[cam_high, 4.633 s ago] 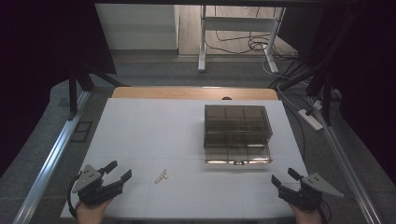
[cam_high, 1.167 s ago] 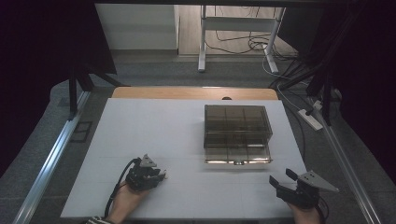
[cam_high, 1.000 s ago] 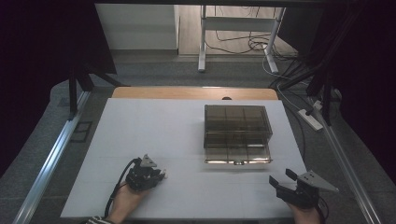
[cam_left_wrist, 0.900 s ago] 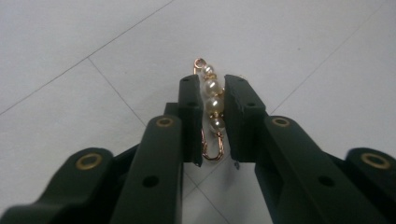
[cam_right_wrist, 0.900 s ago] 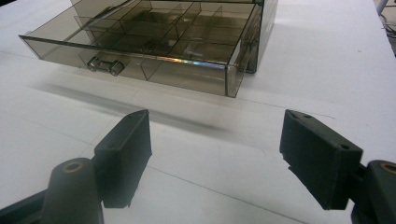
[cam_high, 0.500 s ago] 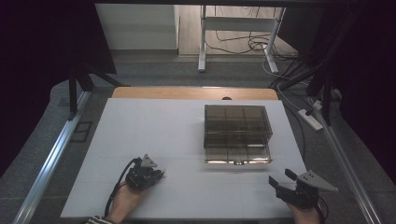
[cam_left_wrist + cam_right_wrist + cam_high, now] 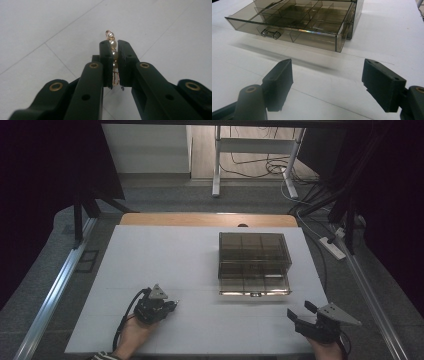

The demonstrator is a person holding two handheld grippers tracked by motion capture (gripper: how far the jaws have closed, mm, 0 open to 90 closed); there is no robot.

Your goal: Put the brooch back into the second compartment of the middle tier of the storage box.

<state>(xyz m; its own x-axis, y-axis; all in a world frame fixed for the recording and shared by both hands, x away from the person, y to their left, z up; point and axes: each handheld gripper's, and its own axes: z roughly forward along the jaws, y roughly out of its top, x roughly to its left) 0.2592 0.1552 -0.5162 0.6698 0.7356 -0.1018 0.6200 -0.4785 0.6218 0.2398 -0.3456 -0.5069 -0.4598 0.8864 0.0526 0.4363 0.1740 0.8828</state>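
In the high view the left gripper (image 7: 167, 306) sits low on the white table (image 7: 165, 255), its jaws having just been closing, while the right gripper (image 7: 299, 312) rests near the table's front right corner, just before the smoky drawer box (image 7: 253, 262). In the left gripper view the jaws pinch a pearl hairpin (image 7: 113, 52) of gold wire just above the tabletop. In the right gripper view the jaws stand spread with nothing between them, facing the box's pulled-out drawer (image 7: 294, 23).

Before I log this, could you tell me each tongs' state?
Left tongs: closed on the pearl hair clip.
Right tongs: open, holding nothing.
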